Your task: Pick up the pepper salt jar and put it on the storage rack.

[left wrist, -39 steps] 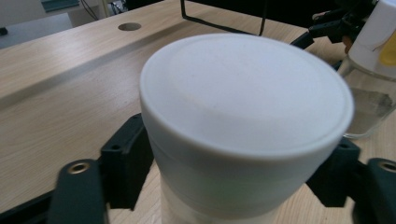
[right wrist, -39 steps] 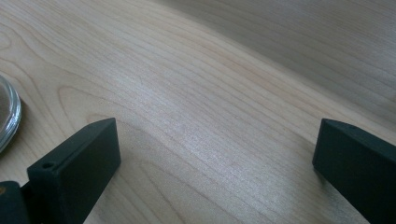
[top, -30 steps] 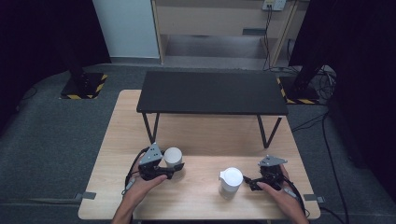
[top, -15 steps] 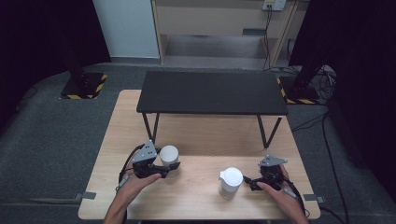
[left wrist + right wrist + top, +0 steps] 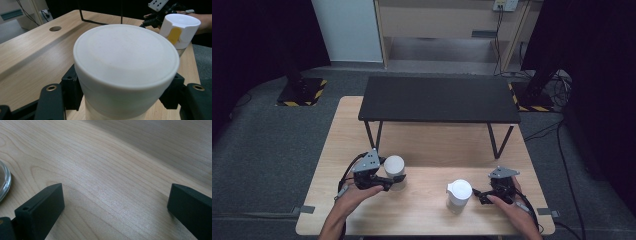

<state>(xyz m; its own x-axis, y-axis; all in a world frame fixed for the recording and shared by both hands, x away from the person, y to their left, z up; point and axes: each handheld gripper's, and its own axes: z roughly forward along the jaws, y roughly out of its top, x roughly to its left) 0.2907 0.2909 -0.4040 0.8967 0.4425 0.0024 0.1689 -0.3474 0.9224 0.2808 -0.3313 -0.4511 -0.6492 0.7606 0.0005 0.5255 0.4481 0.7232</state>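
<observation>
Clamping the white jar (image 5: 395,171) upright at the bench's (image 5: 427,145) near left, the left hand-held gripper (image 5: 382,181) grips below its lid. To its right stands the lidded container (image 5: 459,195), just left of the right hand-held gripper (image 5: 483,196), whose jaws gape empty.

Grey carpet floor (image 5: 272,145), black bench (image 5: 437,100), wooden table (image 5: 432,145).
</observation>
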